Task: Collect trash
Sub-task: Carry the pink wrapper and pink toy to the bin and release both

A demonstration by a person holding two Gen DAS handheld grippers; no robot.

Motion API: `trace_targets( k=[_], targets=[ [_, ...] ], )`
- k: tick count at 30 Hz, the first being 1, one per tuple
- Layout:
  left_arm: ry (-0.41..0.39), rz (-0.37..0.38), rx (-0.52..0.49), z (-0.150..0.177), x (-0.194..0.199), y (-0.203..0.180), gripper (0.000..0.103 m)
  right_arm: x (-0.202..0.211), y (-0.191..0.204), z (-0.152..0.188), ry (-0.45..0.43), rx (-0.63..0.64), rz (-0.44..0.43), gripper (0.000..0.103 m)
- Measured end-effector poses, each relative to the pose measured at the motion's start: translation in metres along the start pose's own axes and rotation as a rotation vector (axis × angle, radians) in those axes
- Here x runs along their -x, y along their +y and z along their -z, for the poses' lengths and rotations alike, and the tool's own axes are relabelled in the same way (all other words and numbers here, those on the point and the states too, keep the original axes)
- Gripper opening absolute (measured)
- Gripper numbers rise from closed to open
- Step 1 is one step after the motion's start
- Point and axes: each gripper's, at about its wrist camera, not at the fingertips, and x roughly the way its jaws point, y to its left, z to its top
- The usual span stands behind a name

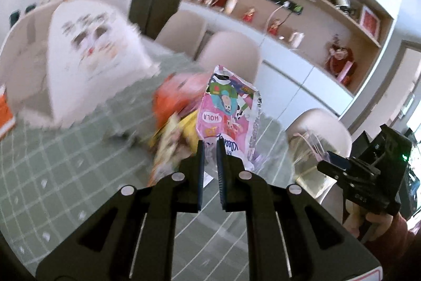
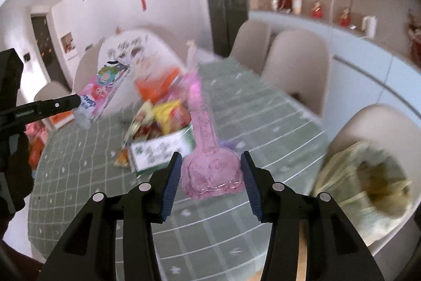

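The left claw (image 1: pixel 210 146) is pinched tight on the bottom edge of a pink snack wrapper (image 1: pixel 227 107) with cartoon pictures on it. The wrapper sticks up from the claw, lifted above the bench (image 1: pixel 65 162). In the right wrist view the same left claw (image 2: pixel 76 102) comes in from the left side, with the wrapper (image 2: pixel 101 94) hanging at its tip.

The right claw (image 2: pixel 210 170) grips the wide end of a clear pink plastic piece (image 2: pixel 208 162) shaped like a little guitar. Its blue pads (image 2: pixel 171 183) sit against both sides of the piece, and the thin end of the piece points away toward the far side of the bench. In the left wrist view the right claw (image 1: pixel 334 165) shows at the right edge, with a hand (image 1: pixel 368 225) under it.

The bench has a green cloth with white lines. On it lies a pile of trash: an orange bag (image 2: pixel 155 87), yellow and red snack packets (image 2: pixel 168 117) and a white and green box (image 2: pixel 160 149). A big white bag (image 1: pixel 92 57) with a picture on it stands behind the pile. A yellowish plastic bag (image 2: pixel 363 188) sits on a chair (image 2: pixel 389 123) to the right, just beside the bench. More pale chairs stand around the bench
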Motion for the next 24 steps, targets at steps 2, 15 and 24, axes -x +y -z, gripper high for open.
trace_targets(
  k=[2, 15, 24],
  targets=[
    [-0.028, 0.037, -0.023, -0.018, -0.006, -0.027, 0.009, 0.016, -0.015, -0.008, -0.033, 0.000, 0.024, 0.044],
    [-0.055, 0.225, -0.198, -0.061, -0.078, -0.210, 0.009, 0.106, -0.162, -0.024, -0.175, -0.063, 0.191, 0.044],
    [-0.001, 0.279, -0.228, -0.038, -0.135, -0.300, 0.009, 0.145, -0.255, 0.002, -0.192, -0.125, 0.263, 0.044]
  ],
)
